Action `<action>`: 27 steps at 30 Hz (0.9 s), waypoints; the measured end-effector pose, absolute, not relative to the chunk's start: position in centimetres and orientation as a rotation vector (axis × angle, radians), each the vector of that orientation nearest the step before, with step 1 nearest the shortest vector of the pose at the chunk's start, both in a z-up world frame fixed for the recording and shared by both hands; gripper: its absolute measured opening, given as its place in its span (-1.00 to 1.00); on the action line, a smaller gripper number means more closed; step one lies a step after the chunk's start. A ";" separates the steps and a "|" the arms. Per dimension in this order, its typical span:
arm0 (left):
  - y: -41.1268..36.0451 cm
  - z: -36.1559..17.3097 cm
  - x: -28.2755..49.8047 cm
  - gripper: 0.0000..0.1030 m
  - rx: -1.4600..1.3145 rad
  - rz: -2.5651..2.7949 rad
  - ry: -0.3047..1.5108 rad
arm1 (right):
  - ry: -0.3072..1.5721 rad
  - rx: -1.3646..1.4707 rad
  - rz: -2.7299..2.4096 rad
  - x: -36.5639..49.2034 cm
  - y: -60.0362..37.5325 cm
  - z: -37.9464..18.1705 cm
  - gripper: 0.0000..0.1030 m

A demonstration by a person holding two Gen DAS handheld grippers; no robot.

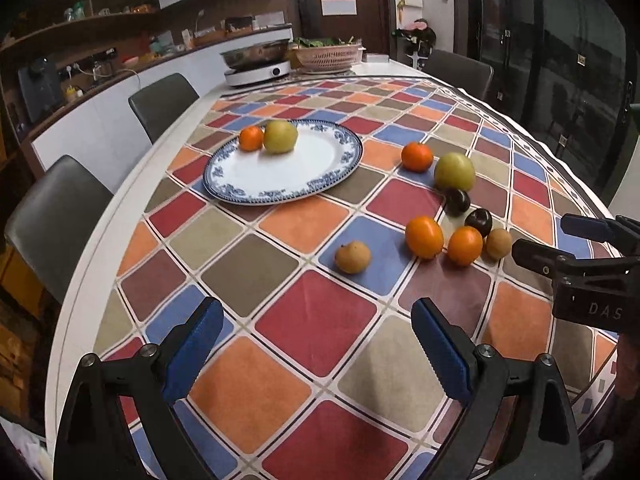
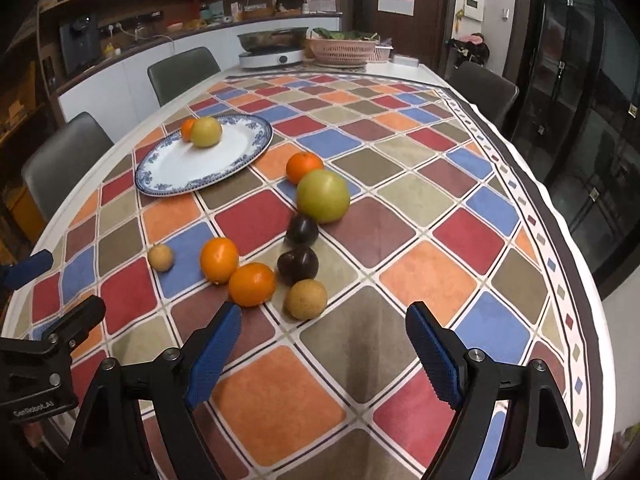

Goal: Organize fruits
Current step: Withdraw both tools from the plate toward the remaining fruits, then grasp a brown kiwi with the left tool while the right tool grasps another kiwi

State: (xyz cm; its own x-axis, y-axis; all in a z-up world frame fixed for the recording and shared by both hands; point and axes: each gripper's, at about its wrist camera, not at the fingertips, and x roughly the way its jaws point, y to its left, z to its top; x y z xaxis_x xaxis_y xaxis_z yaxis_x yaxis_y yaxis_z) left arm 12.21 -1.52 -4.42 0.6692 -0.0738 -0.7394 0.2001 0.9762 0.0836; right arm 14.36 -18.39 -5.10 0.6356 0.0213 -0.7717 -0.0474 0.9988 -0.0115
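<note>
A blue-rimmed white plate (image 1: 316,184) (image 2: 160,184) on the checked tablecloth holds a small orange (image 1: 251,138) and a yellow-green apple (image 1: 280,136). Loose on the cloth lie an orange (image 2: 304,167), a big green apple (image 2: 323,196), two dark plums (image 2: 301,230) (image 2: 298,265), two oranges (image 2: 219,260) (image 2: 252,284) and two brown fruits (image 2: 306,299) (image 2: 160,257). My left gripper (image 1: 316,340) is open and empty over the near cloth. My right gripper (image 2: 324,340) is open and empty, just short of the nearest brown fruit; it also shows in the left wrist view (image 1: 560,236).
At the table's far end stand an induction cooker with a steel pan (image 1: 258,68) and a pink basket of greens (image 1: 328,56). Grey chairs (image 1: 164,104) (image 1: 48,224) line the left side, another (image 1: 460,70) the far right. The table edge curves on both sides.
</note>
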 end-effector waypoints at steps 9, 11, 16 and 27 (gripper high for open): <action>-2.1 -5.2 13.9 0.77 0.185 -0.167 0.839 | 0.919 -0.031 0.064 15.2 -18.2 -6.2 0.40; -2.3 -5.2 14.5 0.76 0.187 -0.178 0.840 | 0.925 -0.030 0.066 15.4 -18.2 -6.5 0.39; -3.0 -5.5 16.2 0.66 0.170 -0.206 0.854 | 0.951 -0.013 0.080 16.3 -18.4 -7.1 0.26; -3.9 -7.1 18.6 0.14 0.162 -0.230 0.909 | 0.989 0.001 0.109 17.7 -18.4 -8.0 0.04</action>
